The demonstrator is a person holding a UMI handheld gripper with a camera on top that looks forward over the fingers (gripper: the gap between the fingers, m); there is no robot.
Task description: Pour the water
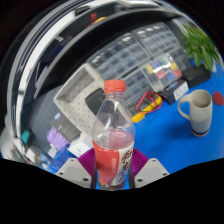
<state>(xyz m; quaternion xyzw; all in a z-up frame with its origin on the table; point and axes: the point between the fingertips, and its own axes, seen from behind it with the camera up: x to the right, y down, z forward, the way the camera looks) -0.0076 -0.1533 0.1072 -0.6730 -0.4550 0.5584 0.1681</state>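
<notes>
Table (178, 140) with a blue top carries everything; the mug (198, 110) stands on it, and I take the mug as landmark. Left of the mug and nearer, the bottle (114, 140) is upright, its red cap on, held tight between both fingers of the gripper (113, 168). So pouring is not begun, I judge: cap first. Between bottle and mug the blue top is open; behind the mug lie small things.
</notes>
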